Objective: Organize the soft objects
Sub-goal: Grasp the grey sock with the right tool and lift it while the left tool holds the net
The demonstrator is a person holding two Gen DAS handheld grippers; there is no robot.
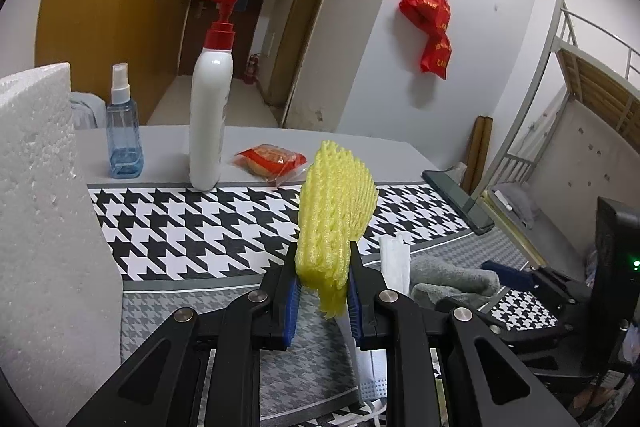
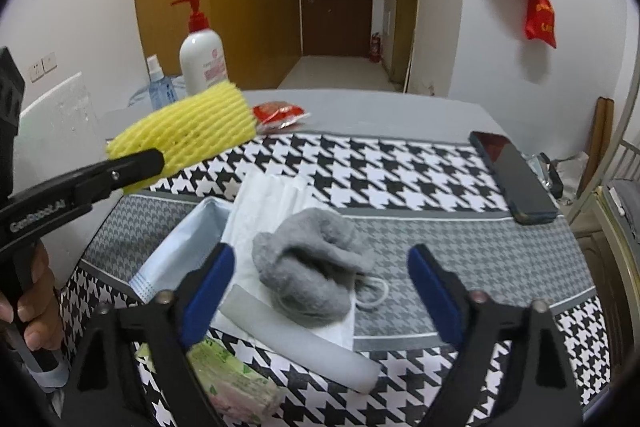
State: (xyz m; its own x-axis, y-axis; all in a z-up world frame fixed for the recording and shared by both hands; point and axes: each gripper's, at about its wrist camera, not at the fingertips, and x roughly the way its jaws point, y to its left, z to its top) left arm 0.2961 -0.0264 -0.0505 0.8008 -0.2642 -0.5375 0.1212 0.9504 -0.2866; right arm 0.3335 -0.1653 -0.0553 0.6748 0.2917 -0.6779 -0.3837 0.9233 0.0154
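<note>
Bottles: a white pump bottle (image 1: 210,115) with a red pump and a small blue spray bottle (image 1: 123,131) are stood upright side by side at the far edge of the table (image 1: 360,143); a trace of liquid is seen low in the spray bottle, and what is in the white one cannot be told.
Snack packet: a red sealed packet (image 1: 270,163) is laid just beside the pump bottle.
Left gripper: the left gripper (image 1: 322,301) is clenched on the lower end of a yellow foam net (image 1: 334,219), which is held up clear of the houndstooth mat (image 1: 180,227).
Left hand: in the right wrist view a hand (image 2: 34,291) is wrapped round the grip, the tool angled up and to the right.
Right gripper: the right gripper (image 2: 320,291) is released, its jaws spread wide on either side of a grey sock (image 2: 312,263), pointed downward; the pads are not pressed on it.
Sock: it is laid bunched on a white face mask (image 2: 264,203), with a blue mask (image 2: 180,247) beside it.
Near edge: a pale tissue pack (image 2: 236,383) is laid under the right gripper.
Phone: a dark phone (image 2: 516,179) is laid at the mat's right edge.
Writing: "GenRobot.AI" is read on the left tool; the pink label on the pump bottle is too small to read.
</note>
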